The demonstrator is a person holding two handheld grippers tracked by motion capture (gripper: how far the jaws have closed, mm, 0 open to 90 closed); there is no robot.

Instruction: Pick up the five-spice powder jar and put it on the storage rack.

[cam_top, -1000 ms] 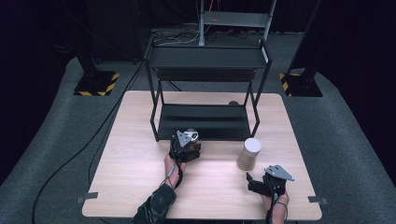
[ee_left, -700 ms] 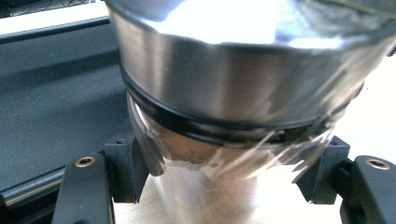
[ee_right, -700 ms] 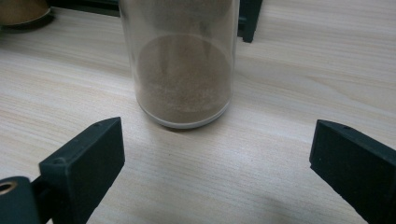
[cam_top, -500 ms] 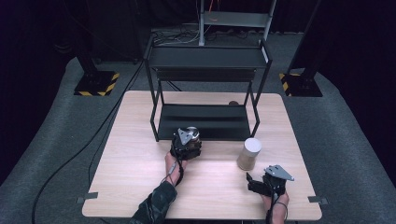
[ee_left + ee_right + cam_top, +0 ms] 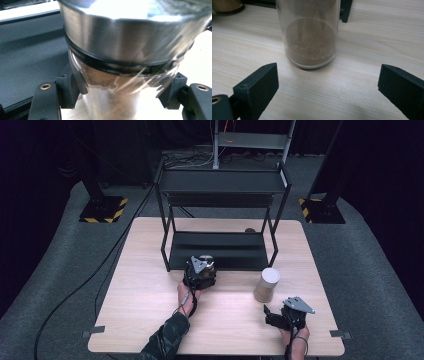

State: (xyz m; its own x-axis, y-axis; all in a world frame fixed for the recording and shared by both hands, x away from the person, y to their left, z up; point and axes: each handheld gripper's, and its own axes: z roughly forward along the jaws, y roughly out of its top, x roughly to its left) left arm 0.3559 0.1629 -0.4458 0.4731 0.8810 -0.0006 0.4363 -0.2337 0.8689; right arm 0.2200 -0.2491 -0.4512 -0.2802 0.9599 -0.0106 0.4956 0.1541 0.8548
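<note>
I am reaching my left forearm up from the near edge of the wooden table (image 5: 150,295), sleeve angled toward the middle, and my left gripper (image 5: 201,273) is sitting just in front of the lower shelf of the black rack (image 5: 220,249). In the left gripper view its jaws are clamping a jar with a metal lid (image 5: 125,50) from both sides, the pads (image 5: 67,92) pressing on the glass body below the lid's black ring, with the jar standing upright and close against the camera. My right hand (image 5: 295,337) is resting low at the near right part of the table, wrist pointing away from me, holding the right gripper (image 5: 284,316) level with the tabletop. Its jaws are standing wide apart with nothing between them. Beyond them, in the right gripper view, a clear jar of brown powder (image 5: 310,37) is standing upright on the wood, near the jaw tips but not touching them; in the high view that same jar is just beyond and slightly left of my right gripper.
</note>
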